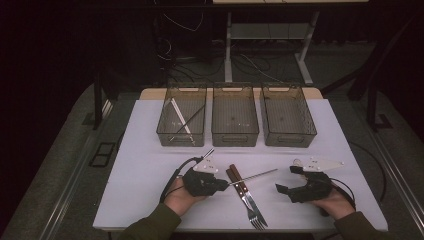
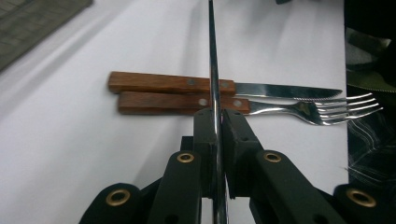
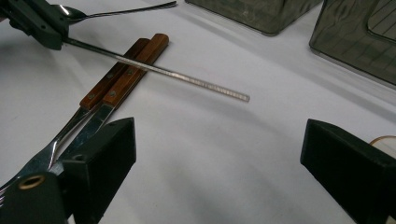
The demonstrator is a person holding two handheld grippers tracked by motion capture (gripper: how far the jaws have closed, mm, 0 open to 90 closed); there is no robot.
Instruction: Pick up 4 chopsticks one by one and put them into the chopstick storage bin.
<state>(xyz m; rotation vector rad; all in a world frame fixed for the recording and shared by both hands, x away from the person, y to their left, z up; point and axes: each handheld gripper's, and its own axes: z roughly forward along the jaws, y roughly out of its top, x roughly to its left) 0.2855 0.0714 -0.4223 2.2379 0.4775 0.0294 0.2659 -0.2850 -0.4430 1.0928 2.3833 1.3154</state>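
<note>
My left gripper (image 1: pixel 227 184) (image 2: pixel 217 121) is shut on a thin metal chopstick (image 1: pixel 255 176) (image 2: pixel 213 56) (image 3: pixel 187 79) near one end. The stick is lifted and points right, crossing above the wooden handles of a knife (image 1: pixel 234 175) (image 2: pixel 177 83) and a fork (image 1: pixel 256 219) (image 2: pixel 182 102), which lie side by side on the white table (image 1: pixel 150 170). To the right, my right gripper (image 1: pixel 287 180) (image 3: pixel 219 154) stands open above bare table, nothing between its jaws. The right gripper view takes in the left gripper (image 3: pixel 46 28) at its top left.
Three smoked-plastic bins stand in a row at the back: the left bin (image 1: pixel 165 135) holds long thin sticks, while the middle bin (image 1: pixel 235 139) and right bin (image 1: pixel 290 141) look bare. A spoon (image 1: pixel 207 152) (image 3: pixel 121 11) lies just behind the left gripper.
</note>
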